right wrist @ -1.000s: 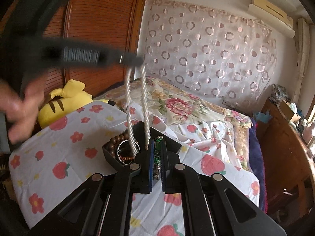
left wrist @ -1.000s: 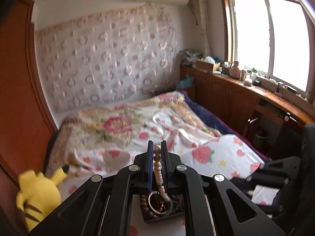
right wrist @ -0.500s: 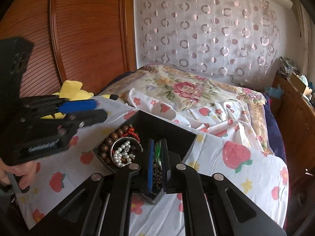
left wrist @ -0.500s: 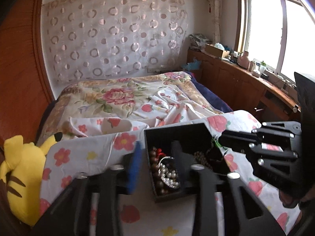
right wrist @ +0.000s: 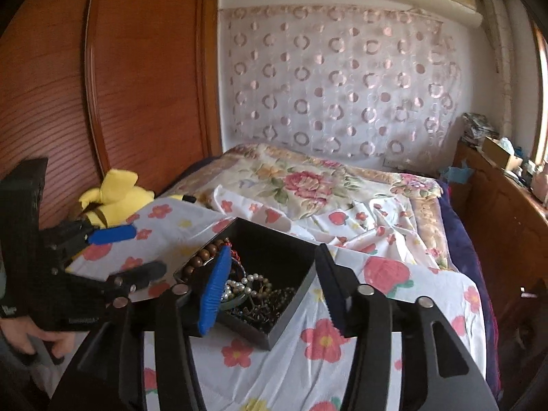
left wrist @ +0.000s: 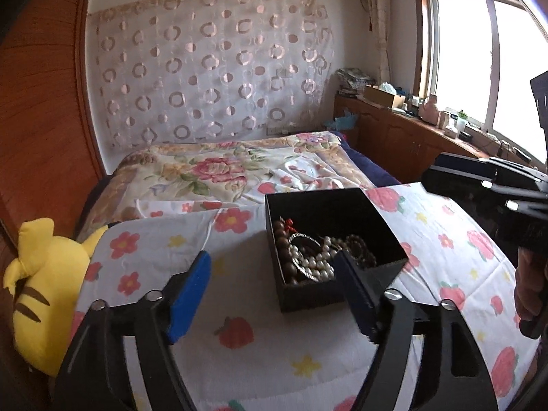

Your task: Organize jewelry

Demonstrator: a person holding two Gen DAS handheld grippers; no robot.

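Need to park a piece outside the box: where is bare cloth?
Free: flowered cloth in front of the black box, and between the box and the yellow plush. Crowded: inside the box, among pearls and wooden beads. Both tongs are open.

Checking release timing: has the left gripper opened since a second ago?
Yes. The left gripper now stands wide open and empty in front of the black box; a second ago it was shut on the pearl strand, now in the box.

Both tongs, left (left wrist: 274, 294) and right (right wrist: 270, 291), are black with silver screws, one blue pad and one darker pad.
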